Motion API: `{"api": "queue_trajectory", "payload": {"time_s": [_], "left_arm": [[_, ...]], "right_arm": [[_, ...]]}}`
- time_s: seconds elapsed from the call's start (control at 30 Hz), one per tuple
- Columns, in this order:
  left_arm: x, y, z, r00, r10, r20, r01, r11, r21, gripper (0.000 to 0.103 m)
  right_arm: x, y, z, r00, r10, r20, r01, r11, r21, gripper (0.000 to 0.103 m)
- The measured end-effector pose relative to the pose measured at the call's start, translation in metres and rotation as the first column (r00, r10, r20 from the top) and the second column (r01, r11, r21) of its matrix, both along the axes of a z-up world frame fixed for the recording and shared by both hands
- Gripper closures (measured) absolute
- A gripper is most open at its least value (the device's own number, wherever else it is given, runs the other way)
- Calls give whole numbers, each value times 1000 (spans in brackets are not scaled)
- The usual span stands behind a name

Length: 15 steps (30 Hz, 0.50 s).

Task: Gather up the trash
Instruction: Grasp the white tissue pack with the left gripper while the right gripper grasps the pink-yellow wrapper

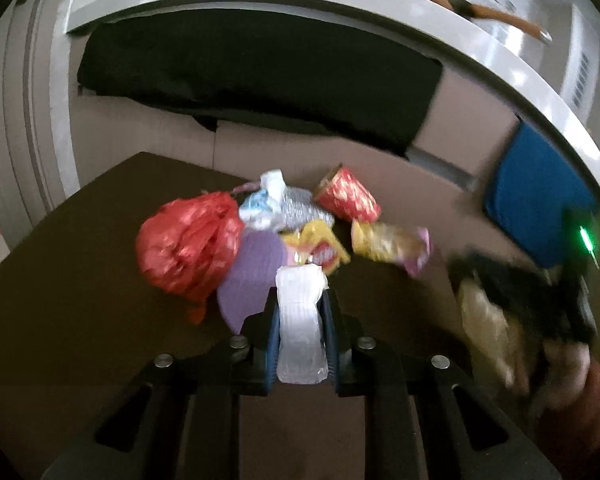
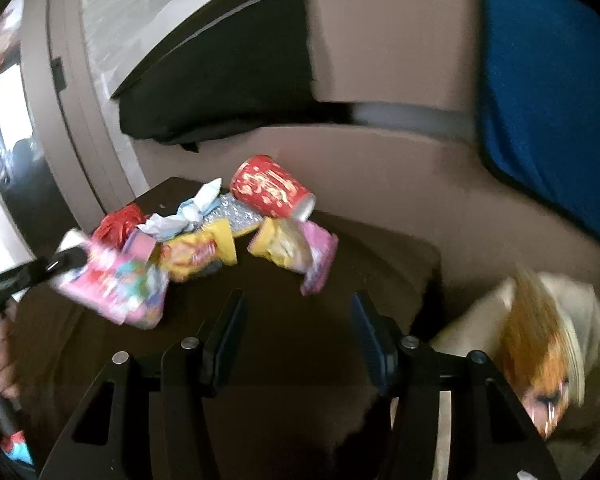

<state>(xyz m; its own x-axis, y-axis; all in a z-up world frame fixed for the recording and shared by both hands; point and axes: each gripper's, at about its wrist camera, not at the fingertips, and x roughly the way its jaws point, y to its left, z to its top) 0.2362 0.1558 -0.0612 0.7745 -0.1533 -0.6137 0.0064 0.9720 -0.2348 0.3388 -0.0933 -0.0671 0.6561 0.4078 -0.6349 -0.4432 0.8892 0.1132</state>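
My left hand-held gripper (image 1: 300,312) is pinching a white-backed wrapper (image 1: 300,320): both pads press its sides, and the packet stands lengthwise between the fingers, its long axis running straight out along them. From the right wrist view the same packet shows a pink printed face (image 2: 120,292), held clear above the near-left part of the surface (image 1: 80,280). My right hand-held gripper (image 2: 298,320) is spread, with nothing between the fingers; only bare dark surface shows in the gap.

Beyond the left gripper lies the remaining pile, toward the far edge of the surface. Nearest is a lilac sheet (image 1: 252,272), just behind the held packet. To its left sits a crumpled red plastic bag (image 1: 188,244). A yellow snack wrapper (image 1: 316,248) lies just past the lilac sheet, and a yellow-and-pink wrapper (image 2: 296,252) lies apart from it toward the right. Farther back are crumpled white tissue (image 1: 268,200) and a silver foil piece (image 1: 300,208). Farthest, near the far edge, a red paper cup (image 2: 272,192) lies on its side, its long axis slanting across the far edge.

Judgement: the yellow-and-pink wrapper lies directly ahead of the empty right gripper, and nearer to it than to the left. Its long axis runs roughly across the fingers' line, so a straight approach should suffice. A beige bag (image 2: 560,340), blurred, sits off the right edge, likely the collection point for the held packet.
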Motion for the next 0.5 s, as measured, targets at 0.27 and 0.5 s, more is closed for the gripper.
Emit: {"api": "queue_trajectory", "payload": {"time_s": [0.27, 0.5], "left_arm": [[-22, 22, -9, 999, -24, -24, 22, 998, -55, 83], [-28, 36, -15, 999, -35, -3, 34, 995, -96, 83]], "right_arm": [[78, 40, 5, 991, 122, -51, -124, 992, -37, 52], [87, 48, -35, 974, 107, -198, -119, 992, -50, 56]]}}
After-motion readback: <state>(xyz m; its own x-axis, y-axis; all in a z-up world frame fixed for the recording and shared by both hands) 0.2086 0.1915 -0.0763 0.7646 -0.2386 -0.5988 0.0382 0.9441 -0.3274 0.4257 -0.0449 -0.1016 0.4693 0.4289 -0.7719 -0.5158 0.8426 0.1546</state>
